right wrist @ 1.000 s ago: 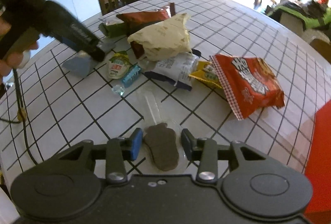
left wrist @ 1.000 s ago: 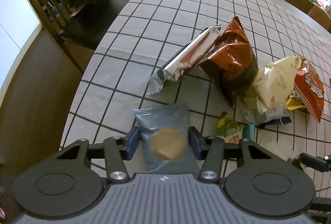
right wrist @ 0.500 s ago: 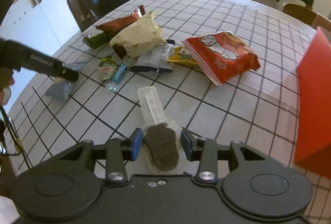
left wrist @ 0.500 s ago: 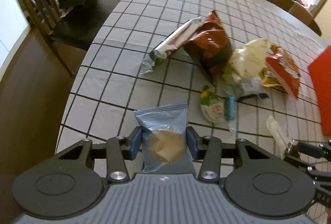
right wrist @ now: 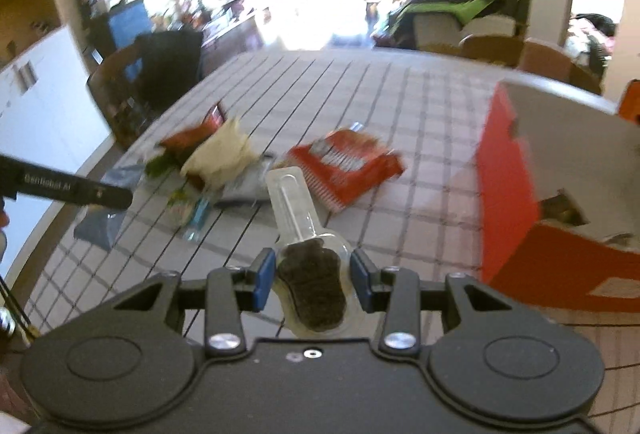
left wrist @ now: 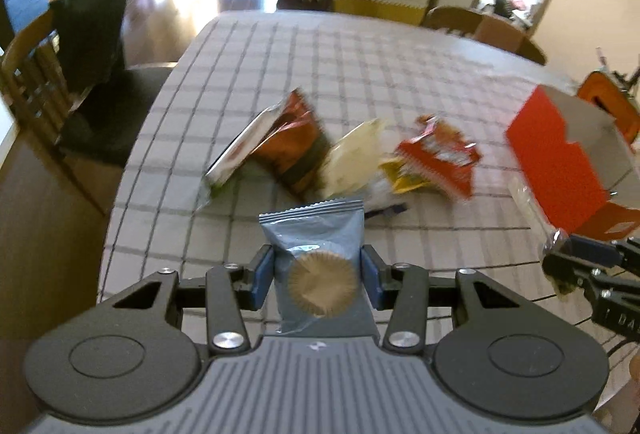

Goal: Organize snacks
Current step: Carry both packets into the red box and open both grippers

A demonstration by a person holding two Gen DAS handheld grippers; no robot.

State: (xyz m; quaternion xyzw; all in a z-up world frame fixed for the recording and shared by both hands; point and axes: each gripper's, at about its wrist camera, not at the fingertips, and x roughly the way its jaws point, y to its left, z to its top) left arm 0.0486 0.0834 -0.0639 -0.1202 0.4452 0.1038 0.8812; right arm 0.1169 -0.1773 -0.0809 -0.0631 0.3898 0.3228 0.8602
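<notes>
With both grippers loaded and lifted off the checked tablecloth (left wrist: 360,81), you look to be in the carry step, taking two snacks toward the red cardboard box (left wrist: 560,169) that stands open at about two o'clock in the left wrist view and three o'clock in the right. Your left gripper (left wrist: 316,276) has its blue pads pressed against the sides of a blue-grey cookie pouch (left wrist: 316,234), which stands upright between them with the round biscuit picture facing the camera. Your right gripper (right wrist: 313,276) is clamped on a clear-wrapped chocolate lollipop (right wrist: 308,266), dark head between the pads and the stick sleeve pointing away toward twelve o'clock. That gripper also shows at the left view's four o'clock edge, level with its partner and nearer the box. Both tools are held roughly level and pointed forward across the table, well above it as far as I can judge; the blur suggests you are moving. Left on the cloth near centre is the rest of the pile: a silver-backed bag (left wrist: 240,149), a brown chip bag (left wrist: 292,149), a cream bag (left wrist: 352,157) and a red chip bag (left wrist: 440,157), lying close together, some overlapping. Next, bring each gripper over the box opening, tip it downward and part the pads only once the snack is inside the walls; the right one looks closer, so release it first.
</notes>
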